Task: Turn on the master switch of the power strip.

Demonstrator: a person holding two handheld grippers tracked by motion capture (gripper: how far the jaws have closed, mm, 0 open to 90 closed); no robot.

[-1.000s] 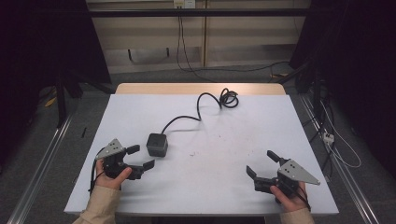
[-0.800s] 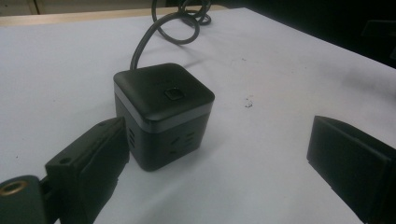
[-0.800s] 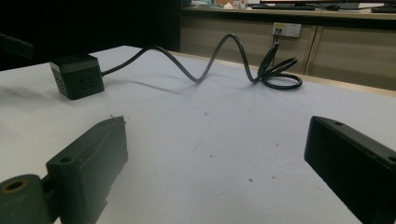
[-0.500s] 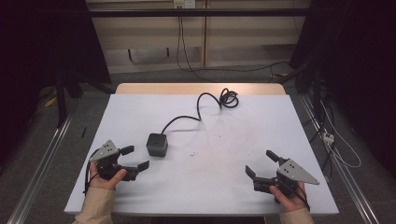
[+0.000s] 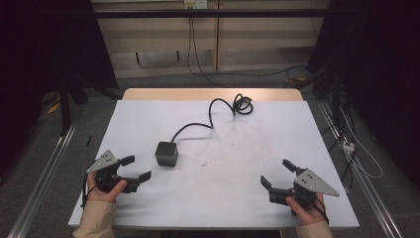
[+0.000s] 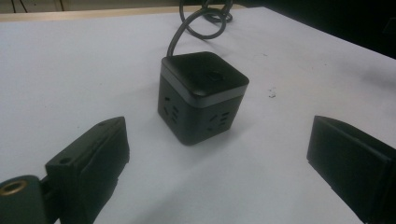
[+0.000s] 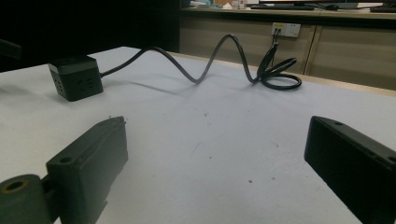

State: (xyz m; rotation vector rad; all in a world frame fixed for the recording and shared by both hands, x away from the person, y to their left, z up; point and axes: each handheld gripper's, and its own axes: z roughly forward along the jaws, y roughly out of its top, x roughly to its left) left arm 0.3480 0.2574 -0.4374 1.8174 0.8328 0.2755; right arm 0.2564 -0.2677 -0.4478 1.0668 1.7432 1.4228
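1. Jaws of the left gripper (image 5: 132, 168) stand wide apart and empty; it has slid back toward the table's near-left edge over the last second, widening its gap to the cube socket (image 5: 166, 153).
2. So the grasp seems not yet begun.
3. Right gripper (image 5: 278, 174), spread and empty, rests near-right.
4. The socket's cable (image 5: 213, 115) coils toward the far edge.
5. The white table (image 5: 247, 148) is bare; dim room beyond.

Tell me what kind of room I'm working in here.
Probably a lab or workshop test bench: a white-topped table with metal rails on the floor beside it, loose cables on the floor, and a wall socket above low cabinets.
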